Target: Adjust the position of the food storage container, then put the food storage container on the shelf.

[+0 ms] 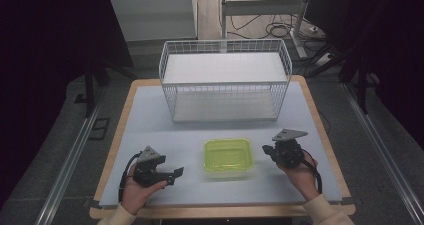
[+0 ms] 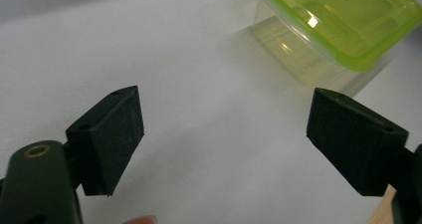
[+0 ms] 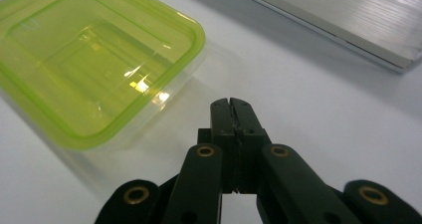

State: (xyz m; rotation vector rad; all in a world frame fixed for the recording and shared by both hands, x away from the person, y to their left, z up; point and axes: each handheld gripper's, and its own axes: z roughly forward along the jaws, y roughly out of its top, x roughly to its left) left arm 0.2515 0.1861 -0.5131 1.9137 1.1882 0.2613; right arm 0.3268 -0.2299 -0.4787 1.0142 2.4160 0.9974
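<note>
Pale tabletop (image 1: 150, 120), wire basket (image 1: 225, 80) at far edge. Left gripper (image 2: 224, 134) jaws held wide apart, nothing between; right gripper (image 3: 232, 107) jaws pressed together, empty. Green-lidded container (image 1: 227, 157) seated between both. Risk judged: light box shoved or tipped by one-sided contact.

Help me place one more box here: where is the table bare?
Bare: the strip between the wire basket and the green-lidded container, and the near edge in front of the container. The left gripper and right gripper flank the container, so its sides are crowded.
</note>
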